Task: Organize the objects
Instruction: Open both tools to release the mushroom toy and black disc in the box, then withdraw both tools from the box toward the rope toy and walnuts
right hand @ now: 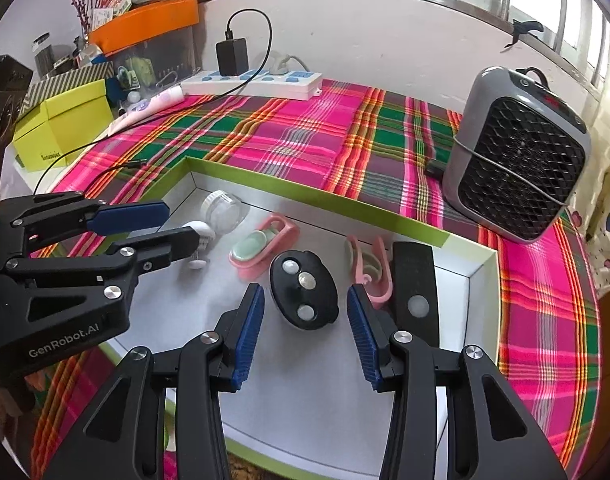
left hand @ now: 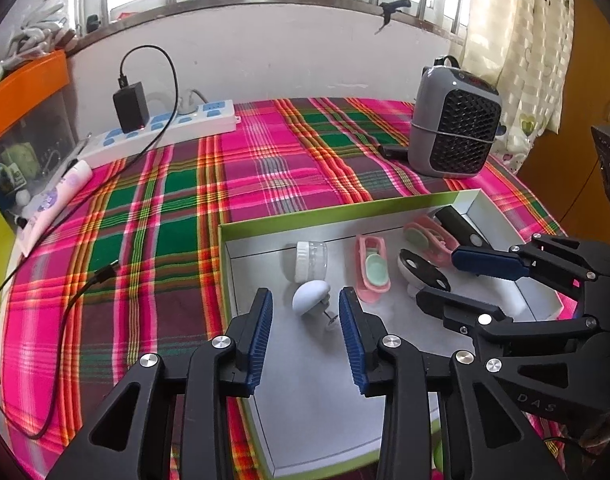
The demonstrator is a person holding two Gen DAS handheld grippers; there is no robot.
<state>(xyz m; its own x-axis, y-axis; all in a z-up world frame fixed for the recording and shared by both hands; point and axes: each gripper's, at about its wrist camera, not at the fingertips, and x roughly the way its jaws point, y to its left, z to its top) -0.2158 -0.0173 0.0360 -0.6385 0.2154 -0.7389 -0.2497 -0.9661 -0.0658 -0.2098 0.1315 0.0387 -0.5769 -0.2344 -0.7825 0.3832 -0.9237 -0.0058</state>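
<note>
- Left wrist view: left gripper (left hand: 305, 312) is sitting nearest the lens, fingers spread wide and gripping nothing — hovering over the near-left part of the green-rimmed tray (left hand: 337, 212).
- A white oval gadget (left hand: 311, 296) is lying on the tray floor just ahead of the gap between the fingers, not touching either pad.
- A clear jar with white lid (left hand: 311, 260) is lying on its side just behind the oval gadget.
- A pink holder with mint insert (left hand: 372, 274) is resting to the right of the jar; a black oval piece (left hand: 423, 269) is lying beside it, and a second pink holder (left hand: 427, 238) is sitting further back.
- Right gripper (left hand: 461, 280) is reaching in from the right over the tray, fingers parted, holding nothing.
- A grey fan heater (left hand: 453, 120) and a white power strip (left hand: 165, 130) are standing on the plaid cloth (left hand: 185, 200).
- Right wrist view: right gripper (right hand: 305, 316) is closest, fingers wide apart and empty — the black oval piece (right hand: 303, 290) is lying between the fingertips, touching neither.
- A black bar (right hand: 415, 284) is lying just right of the right finger, beside the second pink holder (right hand: 369, 268).
- Left gripper (right hand: 173, 228) is coming in from the left, open, above the white oval gadget (right hand: 201, 236).
</note>
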